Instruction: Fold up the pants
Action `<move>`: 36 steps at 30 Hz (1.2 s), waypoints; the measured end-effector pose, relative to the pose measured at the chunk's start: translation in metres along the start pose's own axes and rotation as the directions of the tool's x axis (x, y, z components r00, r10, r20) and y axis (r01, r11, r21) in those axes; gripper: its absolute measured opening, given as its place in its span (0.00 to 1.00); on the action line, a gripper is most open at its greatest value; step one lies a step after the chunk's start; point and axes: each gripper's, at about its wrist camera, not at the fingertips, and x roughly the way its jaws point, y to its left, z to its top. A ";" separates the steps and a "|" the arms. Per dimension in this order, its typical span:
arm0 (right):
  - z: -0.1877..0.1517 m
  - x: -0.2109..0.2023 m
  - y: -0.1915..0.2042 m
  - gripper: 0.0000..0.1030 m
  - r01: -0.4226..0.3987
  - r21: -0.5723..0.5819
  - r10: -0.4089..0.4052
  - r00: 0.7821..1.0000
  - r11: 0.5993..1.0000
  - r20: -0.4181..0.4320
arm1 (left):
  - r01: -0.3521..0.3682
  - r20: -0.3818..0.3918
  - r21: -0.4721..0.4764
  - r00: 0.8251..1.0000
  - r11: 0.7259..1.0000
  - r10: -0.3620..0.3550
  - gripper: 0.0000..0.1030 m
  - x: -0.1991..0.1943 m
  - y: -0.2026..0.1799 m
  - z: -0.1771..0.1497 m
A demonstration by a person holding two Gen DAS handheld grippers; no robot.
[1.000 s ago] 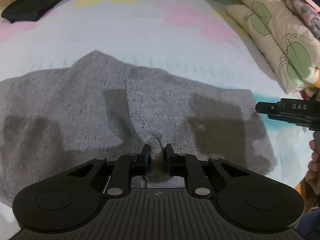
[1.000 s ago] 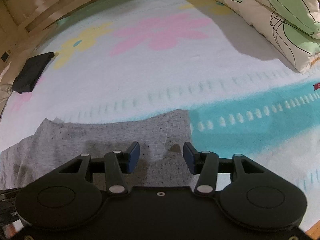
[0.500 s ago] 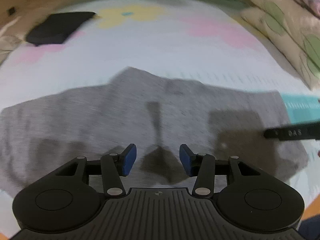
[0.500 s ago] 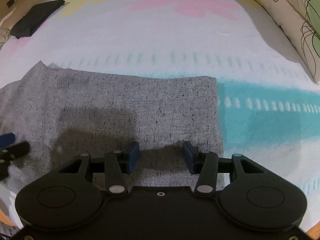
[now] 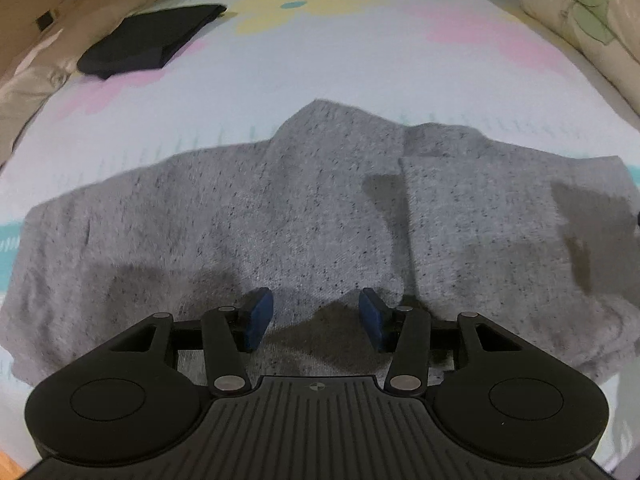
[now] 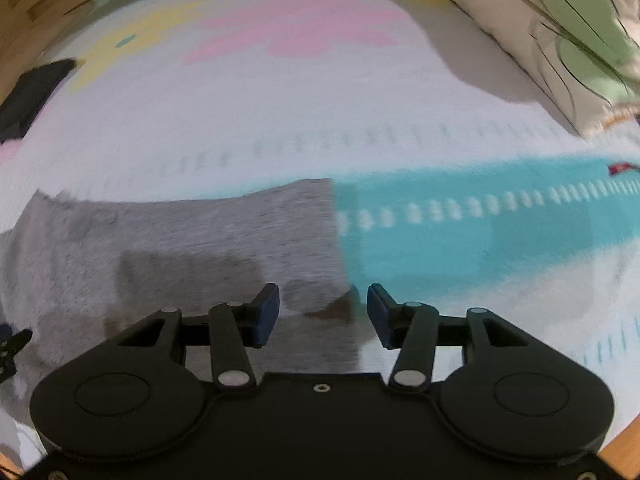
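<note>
The grey pants [image 5: 320, 220] are lying flat on the bed sheet [image 5: 360, 80], spreading out ahead of and under both pairs of my fingers. I am holding my left gripper [image 5: 316, 318] over the middle of the cloth with its two blue pads [image 5: 258, 318] spread apart and nothing pinched between them; only cloth and shadow are showing in the gap. From this view I am seeing the whole garment: a peak of cloth rising ahead of the fingers, and one folded layer with a straight edge lying ahead and to the right of my right-hand pad.

My right gripper [image 6: 323, 314] is showing me something else: the end of the pants [image 6: 180, 248], with its straight side edge running down into the gap between the spread pads [image 6: 268, 316]. Again nothing is being pinched. The left pad is hanging over grey cloth, the right pad over the turquoise stripe [image 6: 480, 232] of the sheet [image 6: 320, 112]. That stripe, with its row of pale dashes, is stretching away to the right of my fingers. This view is blurred.

Counting: one pair of pants, one dark folded garment [image 5: 148, 40] far ahead and left of my left fingers, seen again at the left edge of the right view [image 6: 28, 92], and leaf-print pillows [image 6: 540, 20] far ahead to the right, their number unclear.
</note>
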 end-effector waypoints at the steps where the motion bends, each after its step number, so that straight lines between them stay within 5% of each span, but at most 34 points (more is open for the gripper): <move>1: 0.001 0.000 -0.004 0.55 0.003 0.018 -0.003 1.000 1.000 -0.006 | 0.002 0.023 -0.019 1.000 1.000 -0.001 0.45 -0.007 0.002 0.001; 5: 0.001 -0.003 -0.001 0.55 -0.002 0.033 0.002 1.000 0.999 0.005 | 0.033 0.088 -0.109 0.996 0.993 -0.023 0.45 -0.024 0.018 0.011; 13: -0.001 -0.004 0.061 0.55 -0.036 -0.147 0.037 0.999 0.988 0.004 | -0.047 0.117 -0.276 0.990 0.960 0.082 0.45 -0.036 0.072 0.023; 16: -0.008 0.018 0.069 0.66 -0.043 -0.149 0.032 0.997 0.988 -0.077 | -0.103 0.109 -0.328 0.983 0.939 0.146 0.45 -0.047 0.100 0.017; 19: -0.015 0.019 0.078 0.84 0.031 -0.162 -0.035 0.999 0.986 -0.022 | -0.133 0.113 -0.378 0.975 0.916 0.189 0.46 -0.054 0.127 0.010; 22: -0.020 0.021 0.083 0.95 0.086 -0.122 -0.089 0.996 0.989 -0.018 | -0.085 0.127 -0.443 0.980 0.892 0.156 0.54 -0.061 0.156 0.000; 25: -0.020 0.022 0.082 0.96 0.095 -0.079 -0.097 0.995 0.992 -0.024 | -0.038 0.108 -0.547 0.987 0.837 0.115 0.61 -0.060 0.185 -0.015; 28: -0.021 0.022 0.083 0.96 0.100 -0.082 -0.102 0.995 0.992 -0.018 | -0.072 0.046 -0.610 0.991 0.789 0.126 0.61 -0.053 0.201 -0.029; 31: -0.024 0.022 0.084 0.97 0.108 -0.083 -0.109 0.994 0.991 -0.004 | -0.120 -0.008 -0.621 0.989 0.775 0.147 0.61 -0.043 0.204 -0.039; 36: -0.032 0.020 0.093 0.97 0.116 -0.084 -0.116 0.993 0.990 0.004 | -0.071 -0.030 -0.683 0.997 0.727 0.069 0.61 -0.032 0.212 -0.056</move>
